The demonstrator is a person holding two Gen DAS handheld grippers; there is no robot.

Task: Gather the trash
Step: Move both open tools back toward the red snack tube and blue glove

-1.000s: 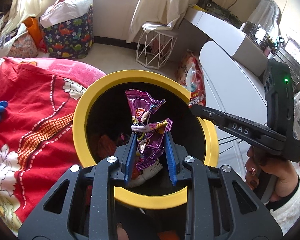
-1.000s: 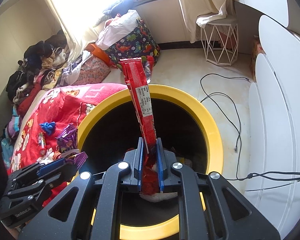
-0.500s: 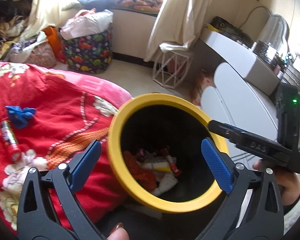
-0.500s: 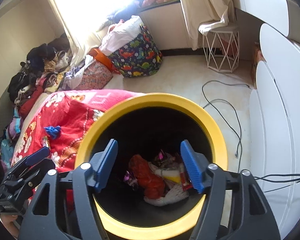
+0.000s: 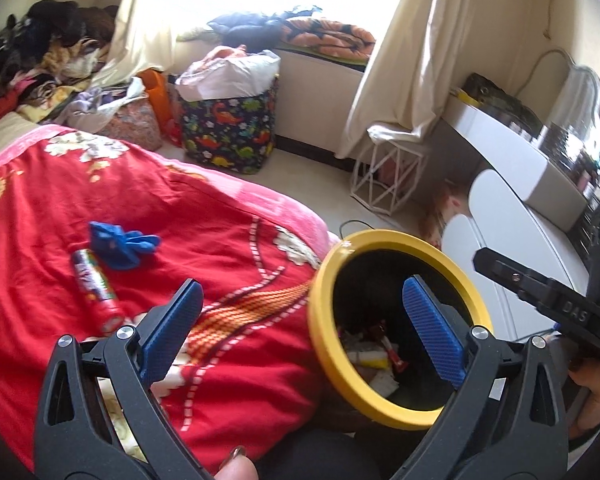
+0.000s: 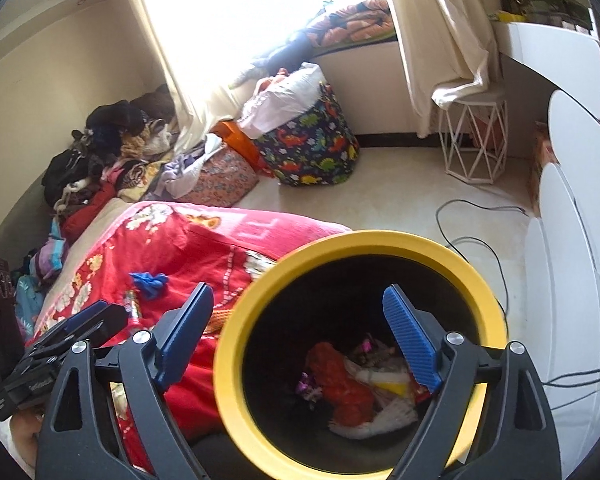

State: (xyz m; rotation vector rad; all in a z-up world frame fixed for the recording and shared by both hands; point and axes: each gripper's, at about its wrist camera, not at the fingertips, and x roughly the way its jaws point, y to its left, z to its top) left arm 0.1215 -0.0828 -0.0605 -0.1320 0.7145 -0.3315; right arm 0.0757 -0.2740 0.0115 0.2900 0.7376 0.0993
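Bin rim: a yellow ring [image 6: 260,292] is seen around a black-walled bin, set just beside the edge of the bed; its mouth is unobstructed from above.
Bin contents: crumpled wrappers [image 6: 364,384] are piled at the bottom, red, purple, white and yellow among them.
Floor room: pale floor is left bare beyond the bin, crossed by a thin black cable [image 6: 464,240]; white rounded cabinet fronts [image 6: 568,280] close it off on one side.
Bed: a red quilt [image 5: 204,240] with flower print and a pink border is spread up to the bin wall.
Trash on the bed: a cylindrical red and purple wrapper [image 5: 96,292] lies on the quilt, touching or just beside a crumpled blue piece [image 5: 120,244]; both are well apart from the bin.
Left tool [image 5: 300,328]: held tilted downward, jaws spread wide with nothing between them; one blue ribbed pad is seen over the quilt, the other over the bin mouth.
Right tool [image 6: 300,340]: angled down over the bin, jaws wide and empty, just opened further; its grip is held by a hand [image 5: 592,396].
Far edge: a dinosaur-print fabric hamper [image 6: 312,148] and a white wire stool [image 6: 472,140] stand by the curtained window.
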